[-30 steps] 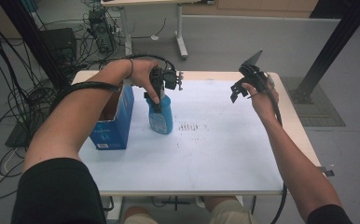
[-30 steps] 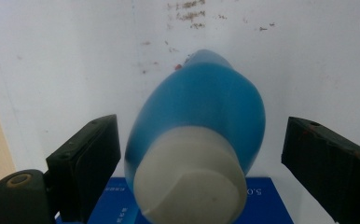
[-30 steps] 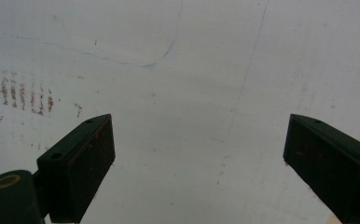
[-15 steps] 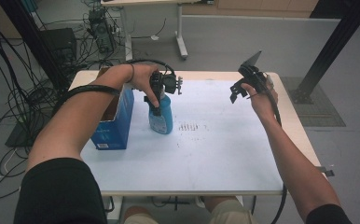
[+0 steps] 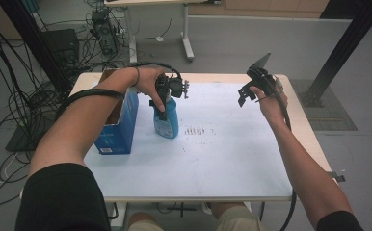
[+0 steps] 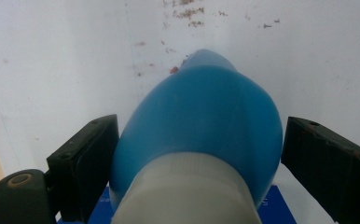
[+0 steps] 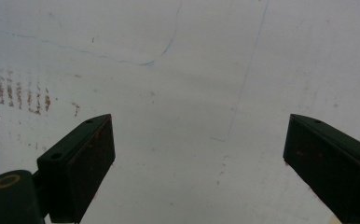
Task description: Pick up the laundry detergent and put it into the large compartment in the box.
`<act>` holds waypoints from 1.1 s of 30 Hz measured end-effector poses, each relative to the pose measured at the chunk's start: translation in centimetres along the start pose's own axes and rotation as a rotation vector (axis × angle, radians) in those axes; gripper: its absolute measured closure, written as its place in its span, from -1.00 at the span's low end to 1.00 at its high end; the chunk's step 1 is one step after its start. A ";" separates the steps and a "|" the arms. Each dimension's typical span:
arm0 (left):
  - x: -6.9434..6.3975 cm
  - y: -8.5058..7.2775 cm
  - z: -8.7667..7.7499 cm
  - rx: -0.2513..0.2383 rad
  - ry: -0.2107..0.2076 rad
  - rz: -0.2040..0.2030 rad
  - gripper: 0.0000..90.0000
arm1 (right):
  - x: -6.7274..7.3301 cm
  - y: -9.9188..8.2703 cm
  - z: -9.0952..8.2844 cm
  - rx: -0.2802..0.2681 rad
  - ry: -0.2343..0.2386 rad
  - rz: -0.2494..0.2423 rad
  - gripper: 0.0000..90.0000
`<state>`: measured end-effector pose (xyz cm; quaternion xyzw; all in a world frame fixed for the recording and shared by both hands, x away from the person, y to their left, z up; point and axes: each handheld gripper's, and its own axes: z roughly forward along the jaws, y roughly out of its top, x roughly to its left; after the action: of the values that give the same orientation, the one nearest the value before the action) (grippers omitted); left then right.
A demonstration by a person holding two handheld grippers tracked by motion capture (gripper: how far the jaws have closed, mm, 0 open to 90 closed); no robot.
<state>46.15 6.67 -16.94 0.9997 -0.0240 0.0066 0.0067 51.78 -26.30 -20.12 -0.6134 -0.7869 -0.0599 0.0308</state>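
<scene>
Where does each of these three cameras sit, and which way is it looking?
High view: above the person's side, looking forward and down on the white table; both forearms show.
Left gripper view: rides the left gripper, looking down its open jaws at the blue bottle.
Right gripper view: rides the right gripper, open jaws over bare tabletop.
Shared: the brown marks.

Black short sleeves, black hand-held gripper (image 5: 161, 103) (trailing black cable), khaki trousers

One blue bottle (image 5: 166, 120) stands on one white table (image 5: 222, 159). One blue box (image 5: 119, 127) sits beside it. Two grippers are in use, a left gripper (image 5: 162, 108) and a right gripper (image 5: 244, 96).
</scene>
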 end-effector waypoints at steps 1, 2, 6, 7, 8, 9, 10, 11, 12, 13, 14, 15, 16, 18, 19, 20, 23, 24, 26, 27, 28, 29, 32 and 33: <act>0.0 0.0 0.0 -0.001 0.000 0.001 -0.73 | 0.0 0.0 0.0 0.000 0.000 -0.001 -0.81; 0.0 0.0 0.0 -0.001 -0.001 0.001 -0.73 | 0.0 0.0 0.0 0.000 0.002 -0.003 -0.81; 0.0 0.0 0.0 0.000 -0.001 0.003 -0.72 | 0.0 0.0 0.0 0.000 0.002 -0.003 -0.81; 0.0 0.0 0.1 -0.003 -0.001 0.000 -0.72 | 0.0 0.0 0.0 -0.001 0.002 -0.002 -0.81; 0.0 0.0 0.1 -0.003 -0.001 0.000 -0.72 | 0.0 0.0 0.0 -0.001 0.002 -0.002 -0.81; 0.0 -0.1 0.1 -0.004 -0.002 0.001 -0.72 | 0.0 -0.1 0.0 -0.004 0.002 -0.003 -0.81; 0.0 -0.1 0.1 -0.004 -0.001 0.001 -0.72 | 0.0 0.0 0.0 -0.001 0.002 -0.003 -0.81; -0.1 -0.1 0.2 -0.005 -0.001 0.002 -0.72 | 0.0 0.0 0.0 -0.001 0.002 0.000 -0.81; -0.1 -0.1 0.1 -0.004 -0.001 0.002 -0.72 | 0.0 0.0 0.0 0.001 0.001 0.000 -0.81; -0.1 -0.1 0.1 -0.008 0.001 0.004 -0.72 | -0.1 0.0 0.0 0.001 0.001 0.000 -0.81; -0.1 -0.1 0.1 -0.008 0.000 0.003 -0.72 | -0.1 0.0 0.0 0.000 0.001 0.000 -0.81; -0.1 -0.1 0.1 -0.008 0.000 0.004 -0.72 | 0.0 0.0 0.0 0.000 0.001 0.000 -0.81; -0.1 -0.1 0.1 -0.008 0.000 0.004 -0.72 | 0.0 0.0 0.0 -0.001 0.002 0.001 -0.81; -0.2 -0.1 0.0 -0.009 0.001 0.004 -0.72 | 0.0 -0.1 0.0 -0.003 0.001 -0.002 -0.81; -0.2 -0.1 0.0 -0.007 0.003 0.008 -0.72 | 0.0 0.0 0.0 0.001 0.003 -0.001 -0.81; -0.2 -0.1 0.0 -0.008 0.003 0.008 -0.72 | 0.0 0.0 0.1 0.001 0.002 0.000 -0.81; -0.3 -0.1 0.0 -0.009 0.006 0.009 -0.71 | 0.0 0.0 0.0 0.000 0.003 -0.002 -0.81; -0.3 -0.1 0.0 -0.010 0.007 0.009 -0.71 | 0.0 0.0 0.0 -0.001 0.003 -0.002 -0.81; -0.3 -0.1 -0.1 -0.008 0.007 0.009 -0.71 | 0.0 -0.1 0.0 -0.004 0.004 -0.002 -0.81; -0.3 0.0 -0.1 -0.008 0.007 0.010 -0.71 | 0.0 -0.1 0.0 -0.006 0.004 -0.004 -0.81; -0.3 0.0 -0.1 -0.007 0.006 0.010 -0.71 | 0.0 -0.1 0.0 -0.005 0.004 -0.002 -0.81; -0.3 0.0 -0.1 -0.006 0.007 0.009 -0.71 | 0.0 -0.1 -0.1 -0.003 0.004 0.002 -0.81; -0.4 0.0 -0.1 -0.006 0.008 0.010 -0.71 | 0.0 -0.2 -0.1 -0.005 0.004 0.003 -0.81; -0.4 0.0 -0.1 -0.006 0.009 0.012 -0.71 | 0.0 -0.2 -0.1 -0.006 0.004 0.000 -0.81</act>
<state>45.78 6.64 -16.84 0.9994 -0.0300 0.0110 0.0097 51.57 -26.38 -20.01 -0.6133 -0.7867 -0.0633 0.0306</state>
